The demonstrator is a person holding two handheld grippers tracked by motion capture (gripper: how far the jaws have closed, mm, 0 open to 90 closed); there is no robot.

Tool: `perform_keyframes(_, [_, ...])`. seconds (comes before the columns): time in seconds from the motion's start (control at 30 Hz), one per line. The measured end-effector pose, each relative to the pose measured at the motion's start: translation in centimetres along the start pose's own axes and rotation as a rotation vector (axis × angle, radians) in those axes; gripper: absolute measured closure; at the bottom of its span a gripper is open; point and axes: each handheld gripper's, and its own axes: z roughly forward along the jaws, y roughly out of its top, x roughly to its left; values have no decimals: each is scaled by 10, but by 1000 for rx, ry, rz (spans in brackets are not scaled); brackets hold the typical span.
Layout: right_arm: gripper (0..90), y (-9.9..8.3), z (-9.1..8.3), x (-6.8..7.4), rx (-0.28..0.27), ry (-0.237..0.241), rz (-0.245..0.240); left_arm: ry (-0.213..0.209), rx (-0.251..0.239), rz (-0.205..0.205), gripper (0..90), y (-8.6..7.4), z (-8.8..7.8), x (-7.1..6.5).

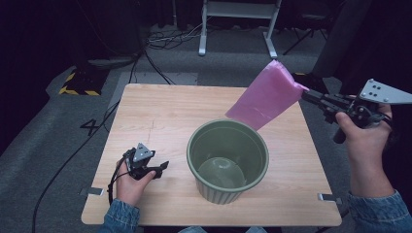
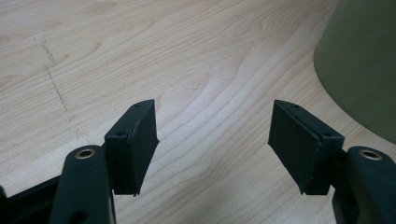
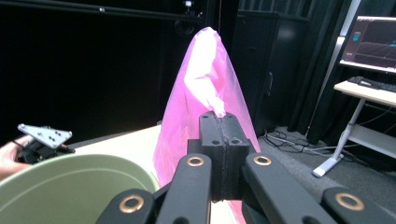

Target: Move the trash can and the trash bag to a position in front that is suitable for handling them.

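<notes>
pink plastic bag [image 1: 266, 95], held off the desk [image 1: 160, 116] by the right gripper [image 1: 307, 93], whose jaws are closed on one corner of the film. in the high view the bag's long axis runs on a slant, from the pinched corner at upper right down and left toward the green pot [image 1: 227, 160]; its free lower edge hangs just above the pot's far rim, and whether the two touch cannot be told. in the right gripper view the bag [image 3: 205, 93] stands beyond the shut jaws as a tall, narrow, tapering shape, pointed end uppermost, with the pot's rim [image 3: 79, 179] at lower left.

green pot, upright near the middle of the desk, mouth facing up, sides ribbed.

left gripper [image 1: 163, 166], resting low on the desk at the near left, well apart from the bag and just beside the pot. in the left gripper view its jaws stand apart with nothing between them but bare wood grain [image 2: 210, 93]; the pot's wall [image 2: 364, 65] curves in at right.

right hand [image 1: 362, 128], raised off the desk's right edge.
</notes>
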Motion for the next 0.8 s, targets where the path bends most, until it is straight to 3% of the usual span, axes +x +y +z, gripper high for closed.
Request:
perform_keyframes(0.3, [900, 26, -11, 10, -22, 6, -20, 4, -5, -6, 323, 0, -2, 0])
perform_keyframes(0.5, [900, 37, -14, 24, -16, 47, -26, 3, -9, -7, 323, 0, -2, -1])
perform_keyframes(0.8, [900, 24, -3, 44, 32, 99, -37, 3, -12, -2, 323, 1, -3, 0])
